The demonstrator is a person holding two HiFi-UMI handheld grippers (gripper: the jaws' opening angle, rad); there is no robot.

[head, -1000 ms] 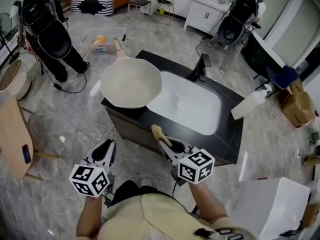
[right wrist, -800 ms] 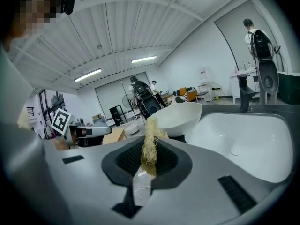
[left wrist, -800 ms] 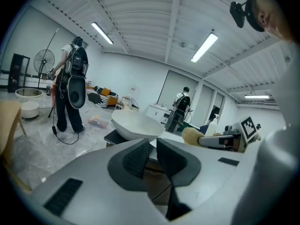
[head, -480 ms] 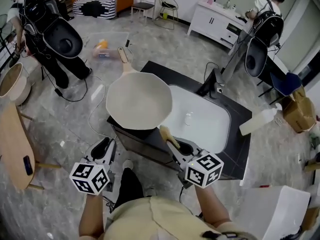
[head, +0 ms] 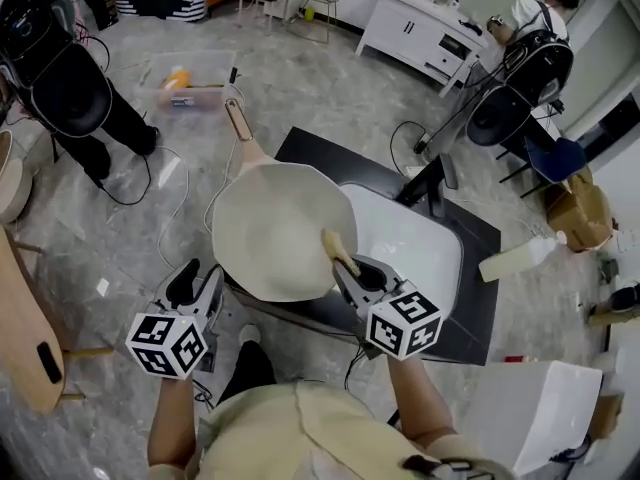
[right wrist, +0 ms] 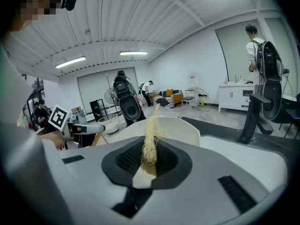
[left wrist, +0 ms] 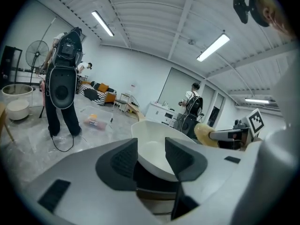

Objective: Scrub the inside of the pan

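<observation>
Head view: The big cream pan (head: 270, 230) sits on the black counter (head: 470, 313), just left of the white sink (head: 420, 258). Its wooden handle (head: 238, 123) points away from the person. The right gripper (head: 352, 273) pinches a scrub brush (head: 337, 245), and the brush's yellow tip is over the pan's right rim. The left gripper (head: 198, 280) is near the pan's near edge. Each gripper has a cube with black-and-white square marks. A pale bottle (head: 520, 258) lies at the counter's right end.

Left gripper view: The jaws stand apart and have just been opening. Nothing is pinched between them. The pan's rim shows past the gap.

Right gripper view: The jaws are pressed onto the brush's flat wooden stick, and its stringy yellow bristles poke out toward the pan. A dark tap stands on the right.
</observation>
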